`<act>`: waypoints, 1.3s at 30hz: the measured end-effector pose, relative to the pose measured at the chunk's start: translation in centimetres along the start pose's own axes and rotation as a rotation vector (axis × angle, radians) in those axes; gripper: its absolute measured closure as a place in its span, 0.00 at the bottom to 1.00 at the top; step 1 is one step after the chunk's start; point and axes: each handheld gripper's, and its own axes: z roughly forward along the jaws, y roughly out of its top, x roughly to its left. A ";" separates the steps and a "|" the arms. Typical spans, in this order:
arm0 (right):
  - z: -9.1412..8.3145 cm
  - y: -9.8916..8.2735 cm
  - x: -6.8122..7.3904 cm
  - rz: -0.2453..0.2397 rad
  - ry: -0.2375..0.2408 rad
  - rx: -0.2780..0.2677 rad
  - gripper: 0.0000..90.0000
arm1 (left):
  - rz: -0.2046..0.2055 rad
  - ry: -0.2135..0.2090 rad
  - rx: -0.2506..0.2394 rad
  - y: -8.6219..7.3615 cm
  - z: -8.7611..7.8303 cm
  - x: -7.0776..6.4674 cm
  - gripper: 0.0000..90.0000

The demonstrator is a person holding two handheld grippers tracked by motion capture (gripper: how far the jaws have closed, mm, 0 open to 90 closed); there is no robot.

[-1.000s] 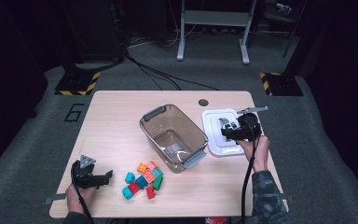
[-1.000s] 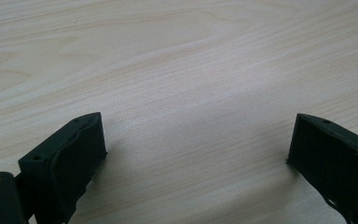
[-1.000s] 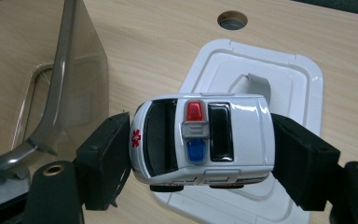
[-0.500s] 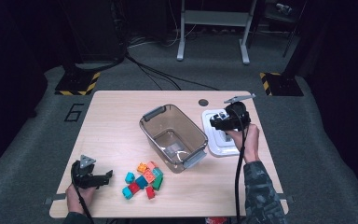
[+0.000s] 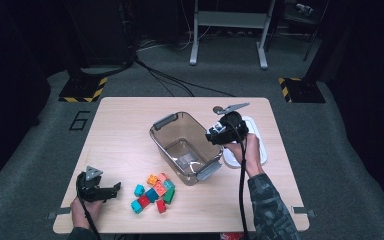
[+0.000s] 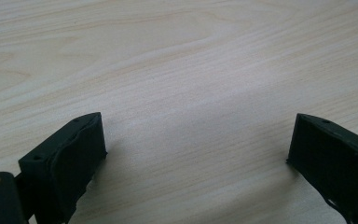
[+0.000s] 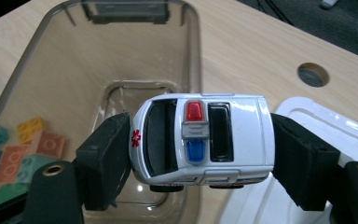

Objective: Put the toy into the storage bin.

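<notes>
Low in the right gripper view, the right gripper [image 7: 200, 154] clamps a white toy ambulance [image 7: 203, 137] end to end between its black pads, the car sitting crosswise at mid-frame. Behind it, filling the upper left, lies the clear plastic bin [image 7: 193, 51]; a white lid [image 7: 326, 121] sits at right. In the high view's lower left, the left gripper [image 5: 111, 189] rests spread wide over bare table [image 5: 125, 145], beside the coloured blocks [image 5: 155, 192].

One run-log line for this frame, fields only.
right hand-held gripper: shut on toy ambulance | position: above clear bin | left hand-held gripper: open, empty
</notes>
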 end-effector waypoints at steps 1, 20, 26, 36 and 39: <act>0.1 0.0 0.3 -0.002 0.007 0.010 0.28 | 0.000 0.000 0.000 0.0 0.0 0.0 0.04; 1.9 -2.4 3.0 -0.043 0.091 0.108 0.28 | 0.000 0.000 0.000 0.0 0.0 0.0 0.04; 1.7 -2.9 3.0 -0.040 0.099 0.116 0.28 | 0.000 0.000 0.000 0.0 0.0 0.0 0.04; 1.9 -3.3 3.4 -0.034 0.098 0.128 0.27 | 0.000 0.000 0.000 0.0 0.0 0.0 0.04; 1.9 -3.3 3.4 -0.037 0.098 0.128 0.27 | 0.000 0.000 0.000 0.0 0.0 0.0 0.04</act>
